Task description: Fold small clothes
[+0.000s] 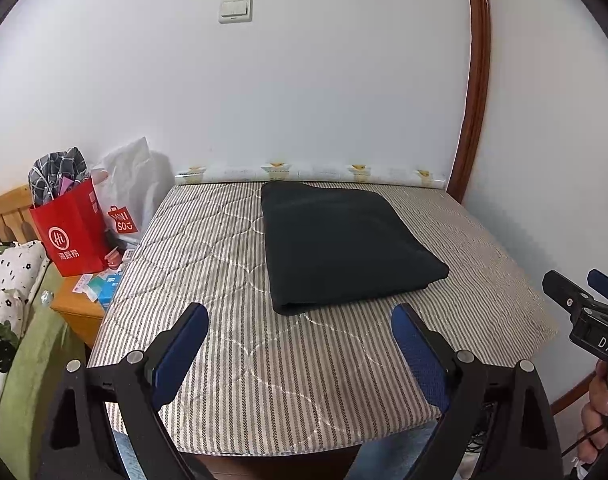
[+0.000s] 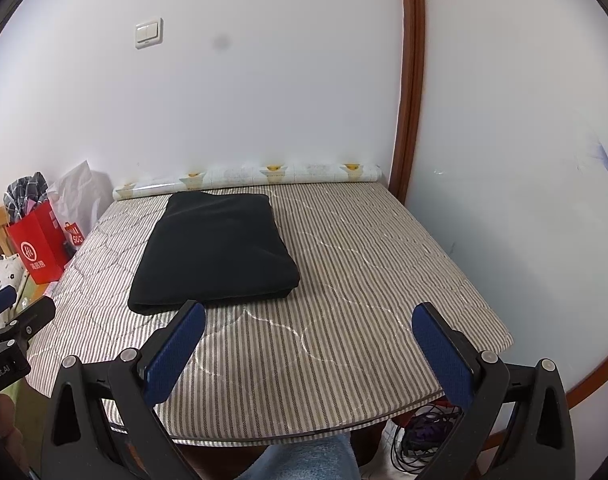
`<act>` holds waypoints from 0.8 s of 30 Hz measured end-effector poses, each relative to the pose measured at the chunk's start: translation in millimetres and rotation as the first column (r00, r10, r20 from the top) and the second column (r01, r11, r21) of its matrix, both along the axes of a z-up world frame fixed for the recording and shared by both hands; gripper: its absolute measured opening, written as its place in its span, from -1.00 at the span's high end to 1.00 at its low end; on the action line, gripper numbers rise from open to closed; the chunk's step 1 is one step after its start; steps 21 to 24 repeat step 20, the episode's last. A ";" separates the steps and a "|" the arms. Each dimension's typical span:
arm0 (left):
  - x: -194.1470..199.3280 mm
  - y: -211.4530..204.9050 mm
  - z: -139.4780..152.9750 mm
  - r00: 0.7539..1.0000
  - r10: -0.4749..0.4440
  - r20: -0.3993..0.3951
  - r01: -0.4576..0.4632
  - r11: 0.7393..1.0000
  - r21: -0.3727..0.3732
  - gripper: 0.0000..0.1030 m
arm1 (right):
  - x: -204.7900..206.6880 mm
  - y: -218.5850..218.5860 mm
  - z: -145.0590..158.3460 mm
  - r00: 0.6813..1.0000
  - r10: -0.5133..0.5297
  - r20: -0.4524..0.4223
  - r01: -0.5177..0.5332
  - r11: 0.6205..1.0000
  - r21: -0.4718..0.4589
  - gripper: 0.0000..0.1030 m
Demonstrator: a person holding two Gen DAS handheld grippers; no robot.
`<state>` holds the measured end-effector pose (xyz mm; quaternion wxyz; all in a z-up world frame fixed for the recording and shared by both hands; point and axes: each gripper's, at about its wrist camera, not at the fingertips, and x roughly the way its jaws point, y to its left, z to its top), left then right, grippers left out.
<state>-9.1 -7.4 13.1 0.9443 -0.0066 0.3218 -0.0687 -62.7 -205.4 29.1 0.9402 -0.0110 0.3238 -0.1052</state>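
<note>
My left gripper (image 1: 299, 316) has its blue-padded fingers (image 1: 181, 354) spread wide apart w/ nothing between them, hanging over the near edge of the striped table cover (image 1: 231, 360); through the gap I see bare striped fabric. My right gripper (image 2: 308, 316) is the same: blue pads (image 2: 175, 352) wide apart, holding nothing, also above the near edge, further right. In the left wrist view the right gripper shows at the far right of frame; in the right wrist view the left gripper shows at the far left, so they sit side by side, apart. Neither touches the cloth. The black folded garment (image 1: 340, 244) lies flat on the cover, a neat thick rectangle w/ its rounded fold edge toward me, left of centre as the right wrist cam sees it (image 2: 213, 248), reaching toward the far edge. Behind it, along the far edge against the white wall (image 1: 304, 92), lies a patterned roll (image 1: 312, 172). Left of the table: a red paper bag (image 1: 69, 236) w/ plaid fabric stuffed in, a white plastic bag (image 1: 131, 192) beside it, both on a wooden side cabinet (image 1: 77, 312). A light switch (image 1: 235, 10) is high on the wall; a brown wood frame (image 1: 474, 92) runs up the right side.
</note>
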 end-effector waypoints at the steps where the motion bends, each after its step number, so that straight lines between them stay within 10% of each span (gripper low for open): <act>1: -0.3 -0.2 -0.2 1.000 -0.002 0.000 0.002 1.000 0.002 -0.80 | 0.3 -0.3 0.1 1.000 0.004 0.000 -0.004 1.000 0.001 -0.97; 24: -0.1 -2.1 2.4 1.000 -0.003 0.001 0.003 1.000 -0.002 -0.80 | 2.5 8.8 -0.6 1.000 0.022 -0.003 -0.022 1.000 -0.010 -0.98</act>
